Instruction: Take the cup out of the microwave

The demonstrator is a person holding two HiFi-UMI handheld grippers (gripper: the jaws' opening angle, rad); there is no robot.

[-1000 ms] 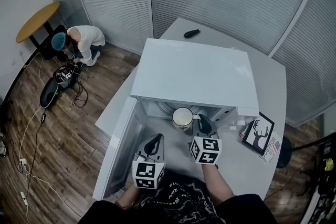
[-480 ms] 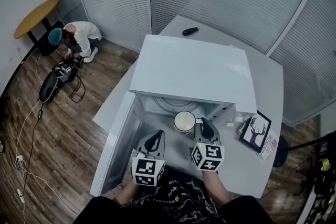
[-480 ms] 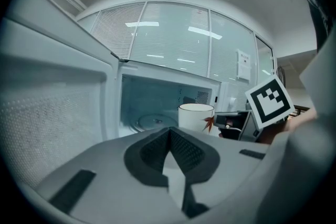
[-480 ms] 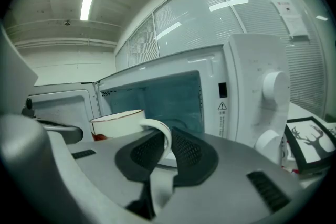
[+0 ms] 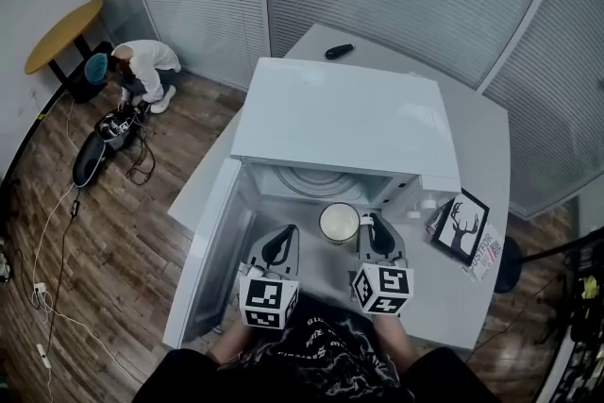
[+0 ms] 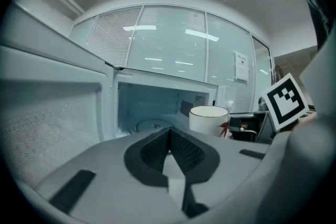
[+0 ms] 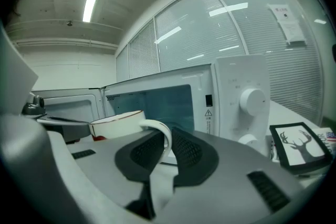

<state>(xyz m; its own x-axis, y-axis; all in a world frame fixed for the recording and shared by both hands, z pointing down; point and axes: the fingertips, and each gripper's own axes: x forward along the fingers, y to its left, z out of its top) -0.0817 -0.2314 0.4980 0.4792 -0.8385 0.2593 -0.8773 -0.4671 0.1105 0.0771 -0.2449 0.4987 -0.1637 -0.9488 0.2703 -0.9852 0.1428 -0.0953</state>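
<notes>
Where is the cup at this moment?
In the head view the cup is near the centre, just in front of the open microwave, its handle held by the right gripper.

White cup [image 5: 339, 223], thin dark rim line, red motif on side, upright, just outside open cavity of white microwave [image 5: 344, 118], door [image 5: 209, 255] swung wide left.

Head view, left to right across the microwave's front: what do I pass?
Open microwave door, left gripper, cup, right gripper (jaws just opened slightly, cup handle between them), framed deer picture.
</notes>
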